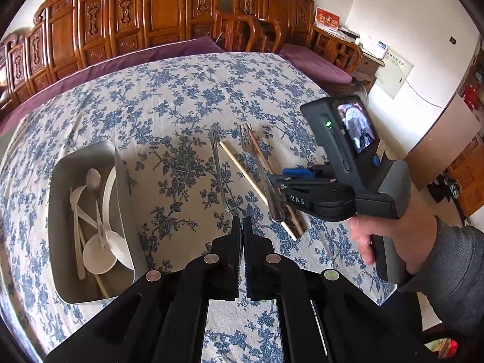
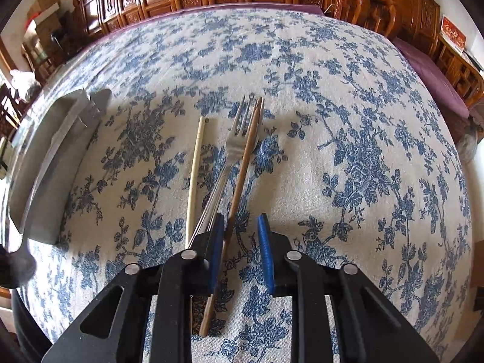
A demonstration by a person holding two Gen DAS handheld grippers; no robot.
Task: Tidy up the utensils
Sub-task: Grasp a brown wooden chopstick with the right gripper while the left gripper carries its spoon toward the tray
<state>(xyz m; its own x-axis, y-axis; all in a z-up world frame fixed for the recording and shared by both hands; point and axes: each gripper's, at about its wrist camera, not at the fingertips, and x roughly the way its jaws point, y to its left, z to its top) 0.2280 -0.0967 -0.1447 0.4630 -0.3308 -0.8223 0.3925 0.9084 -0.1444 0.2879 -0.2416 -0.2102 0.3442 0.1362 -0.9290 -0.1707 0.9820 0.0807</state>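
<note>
Floral tablecloth [image 2: 348, 96]. Steel tray [image 1: 60, 242] at left holds spoons [image 1: 96, 242]. Right gripper [image 2: 242, 230] — marked "DAS" — fingers apart, straddling brown chopstick [image 2: 239, 187]; fork [image 2: 239, 142] and pale chopstick [image 2: 195, 169] just left. Left gripper [image 1: 243, 220] clamped on a thin metal utensil [image 1: 218, 169].

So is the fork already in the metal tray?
No: the fork lies on the tablecloth among chopsticks, while the metal tray holds only spoons.

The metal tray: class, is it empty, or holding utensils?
Holding utensils: the metal tray contains white spoons and a metal spoon.
</note>
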